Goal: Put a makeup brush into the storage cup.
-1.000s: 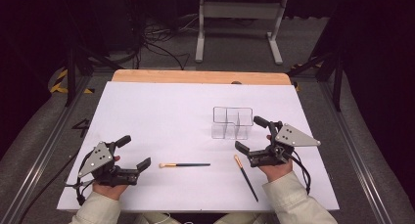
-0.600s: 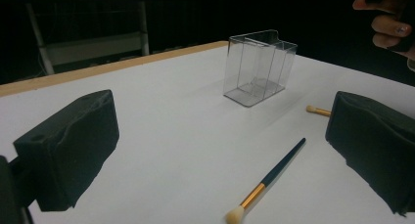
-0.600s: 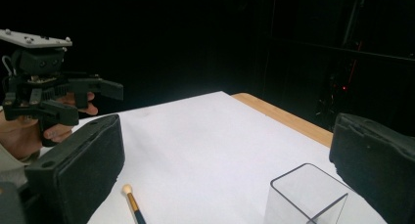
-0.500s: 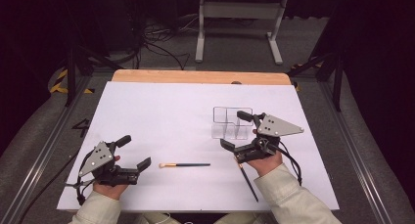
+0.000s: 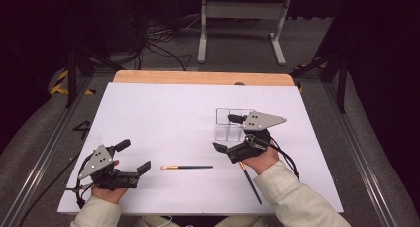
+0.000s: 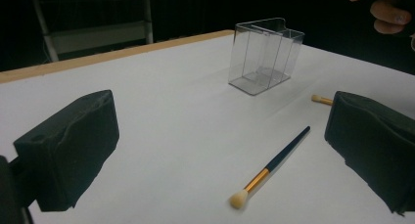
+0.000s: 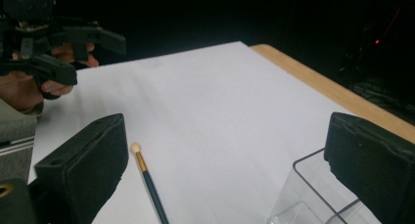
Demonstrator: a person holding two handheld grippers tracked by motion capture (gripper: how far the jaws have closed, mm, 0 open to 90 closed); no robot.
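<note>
Your left gripper (image 5: pixel 132 157) sits near the desk's (image 5: pixel 163 113) front left corner, jaws wide, gripping nothing. Your right gripper (image 5: pixel 229 134) hangs right of centre, jaws also wide and empty, pointing left, just beside the clear divided container (image 5: pixel 229 124), which stands upright right of the desk's middle. One brush (image 5: pixel 187 167) lies flat between the grippers near the front edge, tip to the left. A second brush (image 5: pixel 250 183) lies slanted toward the front edge, its upper end hidden under your right hand (image 5: pixel 260 160).
</note>
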